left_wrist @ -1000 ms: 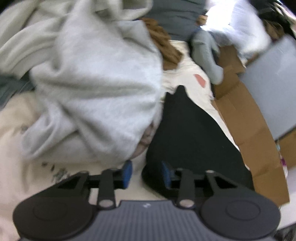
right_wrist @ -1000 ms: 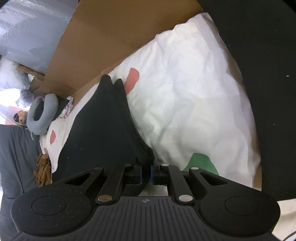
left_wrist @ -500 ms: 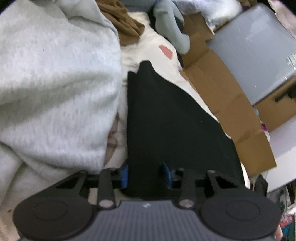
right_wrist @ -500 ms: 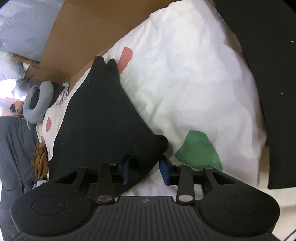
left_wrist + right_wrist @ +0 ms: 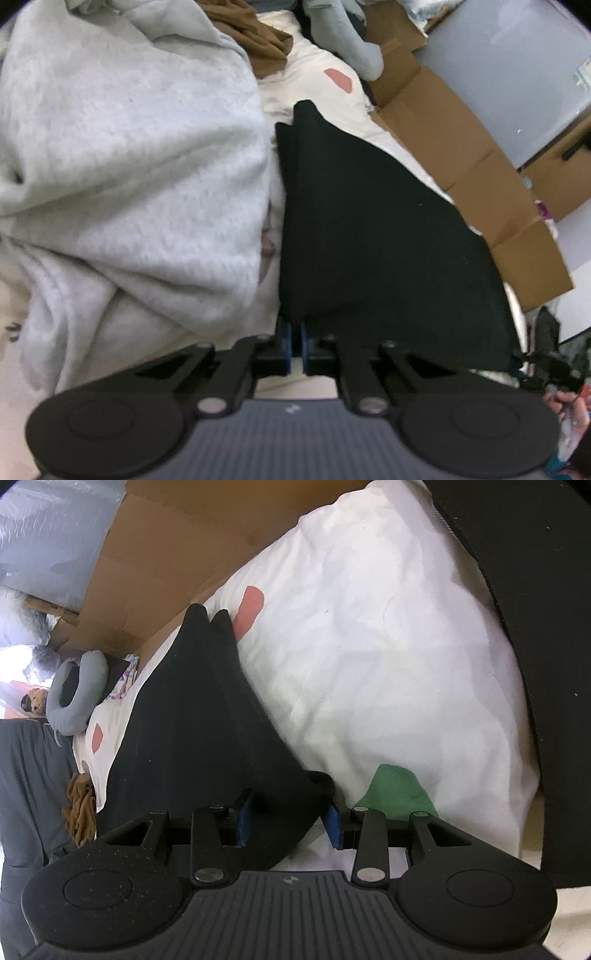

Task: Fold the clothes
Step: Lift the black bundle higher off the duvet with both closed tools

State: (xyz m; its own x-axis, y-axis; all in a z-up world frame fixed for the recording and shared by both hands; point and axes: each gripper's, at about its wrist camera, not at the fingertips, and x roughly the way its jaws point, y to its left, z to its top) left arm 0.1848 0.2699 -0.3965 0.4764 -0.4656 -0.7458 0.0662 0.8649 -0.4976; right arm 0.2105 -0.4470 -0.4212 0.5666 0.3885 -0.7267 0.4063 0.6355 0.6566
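A folded black garment (image 5: 369,229) lies on a white duvet with coloured patches (image 5: 369,646). In the left wrist view my left gripper (image 5: 295,332) is at the garment's near left corner. Its jaws are closing, the blue pads almost together with the black edge pinched between them. In the right wrist view the same black garment (image 5: 192,720) runs away from me to two pointed ends. My right gripper (image 5: 288,819) is at its near corner. Its jaws are opening, and the cloth lies loose between the spread blue pads (image 5: 243,819).
A bulky light grey sweatshirt (image 5: 129,147) is heaped left of the black garment. A brown garment (image 5: 251,33) and a grey neck pillow (image 5: 74,694) lie beyond. Flattened cardboard (image 5: 461,147) and a grey panel (image 5: 509,74) border the bed. More black fabric (image 5: 535,590) fills the right edge.
The left gripper moved over the black garment's near edge and its jaws closed on it. The right gripper's jaws went from shut on the garment's corner to spread apart.
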